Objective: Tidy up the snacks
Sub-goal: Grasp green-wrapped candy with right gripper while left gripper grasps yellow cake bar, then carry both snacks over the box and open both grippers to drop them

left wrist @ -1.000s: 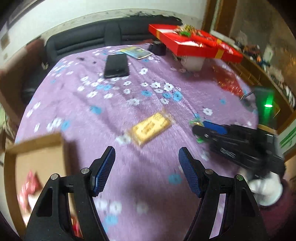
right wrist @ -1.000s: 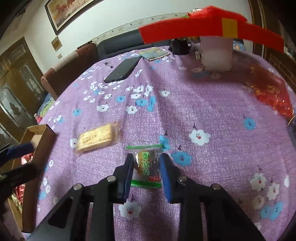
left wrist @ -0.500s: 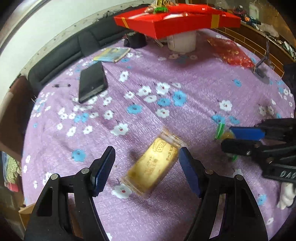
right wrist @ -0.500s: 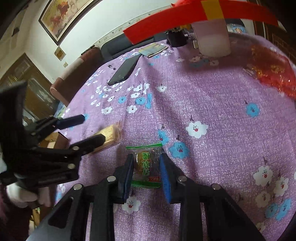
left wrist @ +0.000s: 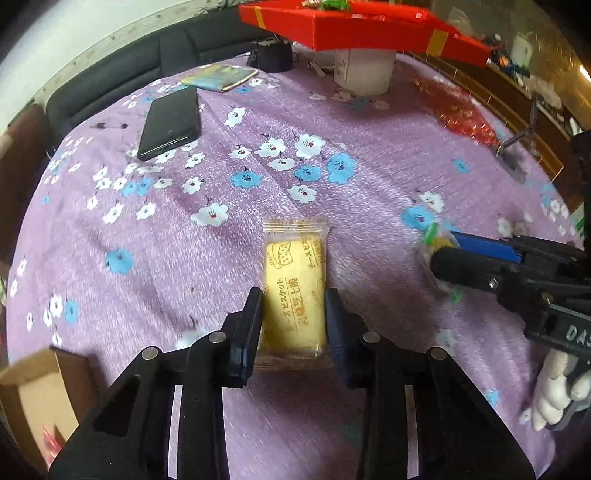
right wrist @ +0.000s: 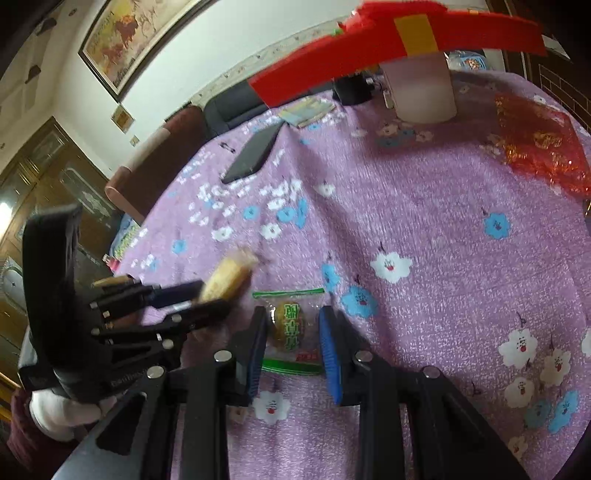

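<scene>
A yellow biscuit packet (left wrist: 294, 291) lies on the purple flowered tablecloth (left wrist: 369, 177). My left gripper (left wrist: 294, 314) is shut on its near half, a finger on each long side. The packet also shows in the right wrist view (right wrist: 227, 275), held by the left gripper (right wrist: 207, 299). My right gripper (right wrist: 293, 332) is shut on a green-edged round pastry packet (right wrist: 290, 326). In the left wrist view the right gripper (left wrist: 439, 254) comes in from the right with that pastry packet (left wrist: 434, 240).
A cardboard box (left wrist: 33, 398) with red snacks sits at the near left table edge. A black phone (left wrist: 170, 122), a booklet (left wrist: 219, 77), a red tray (left wrist: 354, 26) on a white cup (left wrist: 364, 70) and a red bag (left wrist: 465, 118) lie farther back.
My left gripper has swung from the box side to the biscuit packet and closed on it. My right gripper has stayed shut on the pastry packet in about the same spot.
</scene>
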Demonstrator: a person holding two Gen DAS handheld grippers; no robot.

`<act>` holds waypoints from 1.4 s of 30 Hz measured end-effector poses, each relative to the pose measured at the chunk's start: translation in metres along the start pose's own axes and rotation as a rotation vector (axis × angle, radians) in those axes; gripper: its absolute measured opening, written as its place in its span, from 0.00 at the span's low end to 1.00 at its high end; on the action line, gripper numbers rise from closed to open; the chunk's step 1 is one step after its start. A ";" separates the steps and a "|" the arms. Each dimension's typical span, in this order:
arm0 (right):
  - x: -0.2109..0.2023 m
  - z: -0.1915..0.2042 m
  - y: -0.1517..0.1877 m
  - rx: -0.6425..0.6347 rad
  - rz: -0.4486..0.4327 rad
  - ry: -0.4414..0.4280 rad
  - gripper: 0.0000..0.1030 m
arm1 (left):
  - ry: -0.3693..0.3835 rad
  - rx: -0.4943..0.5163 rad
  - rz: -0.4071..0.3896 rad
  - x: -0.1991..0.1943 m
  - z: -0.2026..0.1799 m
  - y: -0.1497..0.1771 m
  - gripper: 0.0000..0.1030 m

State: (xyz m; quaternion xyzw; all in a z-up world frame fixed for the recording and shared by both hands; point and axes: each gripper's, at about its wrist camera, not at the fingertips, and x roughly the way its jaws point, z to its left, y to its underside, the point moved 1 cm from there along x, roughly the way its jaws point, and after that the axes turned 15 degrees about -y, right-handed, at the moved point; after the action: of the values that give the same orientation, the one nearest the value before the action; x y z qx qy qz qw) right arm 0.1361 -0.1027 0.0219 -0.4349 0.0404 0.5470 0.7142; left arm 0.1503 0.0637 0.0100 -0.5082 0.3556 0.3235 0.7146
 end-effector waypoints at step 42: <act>-0.024 0.039 0.005 -0.125 -0.092 0.032 0.30 | -0.137 -0.130 -0.157 -0.093 0.004 0.063 0.32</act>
State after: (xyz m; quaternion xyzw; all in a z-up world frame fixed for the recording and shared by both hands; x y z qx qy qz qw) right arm 0.1060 -0.0941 0.0557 -0.4889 -0.0025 0.5080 0.7092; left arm 0.0490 0.0755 0.0576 -0.5564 0.2434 0.3226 0.7260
